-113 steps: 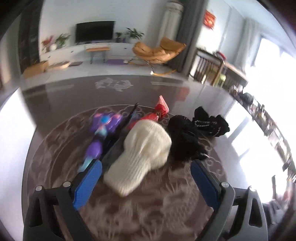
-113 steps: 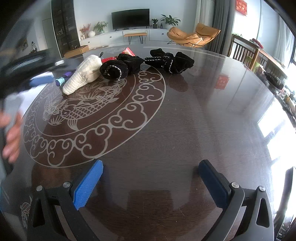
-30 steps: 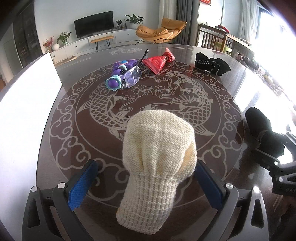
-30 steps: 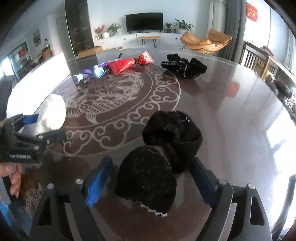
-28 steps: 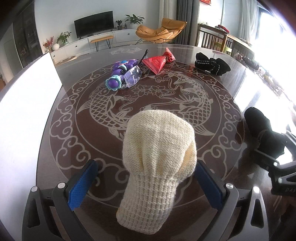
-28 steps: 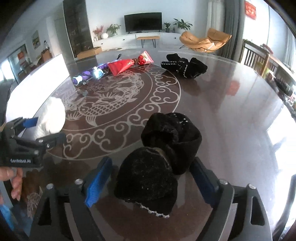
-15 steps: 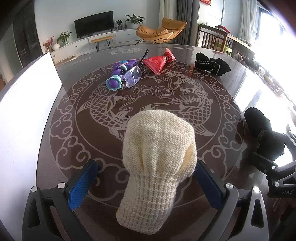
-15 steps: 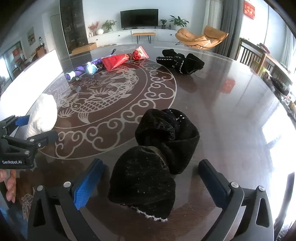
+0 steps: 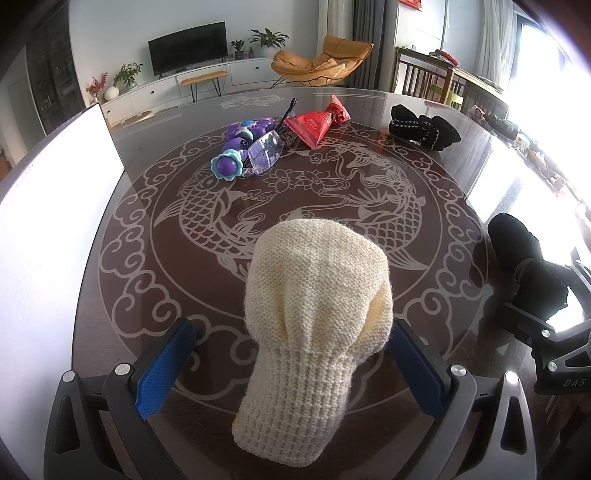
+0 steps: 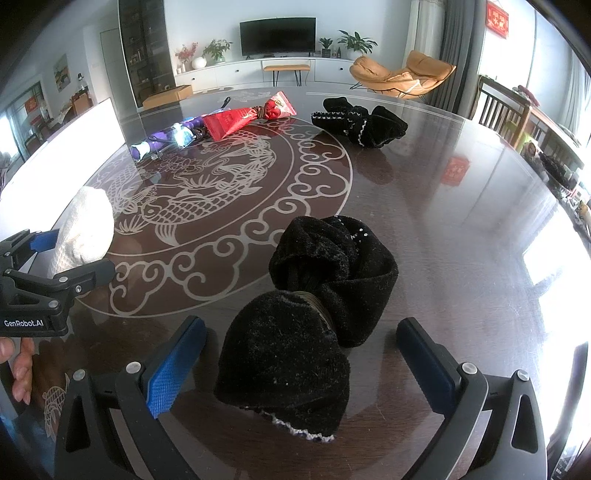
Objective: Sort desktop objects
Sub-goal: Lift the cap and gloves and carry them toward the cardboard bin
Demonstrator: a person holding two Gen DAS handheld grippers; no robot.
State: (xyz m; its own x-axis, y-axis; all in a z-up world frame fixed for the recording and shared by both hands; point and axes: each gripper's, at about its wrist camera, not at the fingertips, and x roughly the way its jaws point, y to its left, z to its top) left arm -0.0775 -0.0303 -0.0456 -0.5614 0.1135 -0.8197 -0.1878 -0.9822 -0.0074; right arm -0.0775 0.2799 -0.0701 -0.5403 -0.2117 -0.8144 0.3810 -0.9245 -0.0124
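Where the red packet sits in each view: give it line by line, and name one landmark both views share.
Left wrist view: the red packet lies at the far side of the table, above centre, just right of the purple toy.
Right wrist view: the red packet lies far, upper left of centre, left of the far black cloth.
Shared landmark: the TV on the back wall.

Black knit hat between spread right gripper fingers, seemingly untouched.
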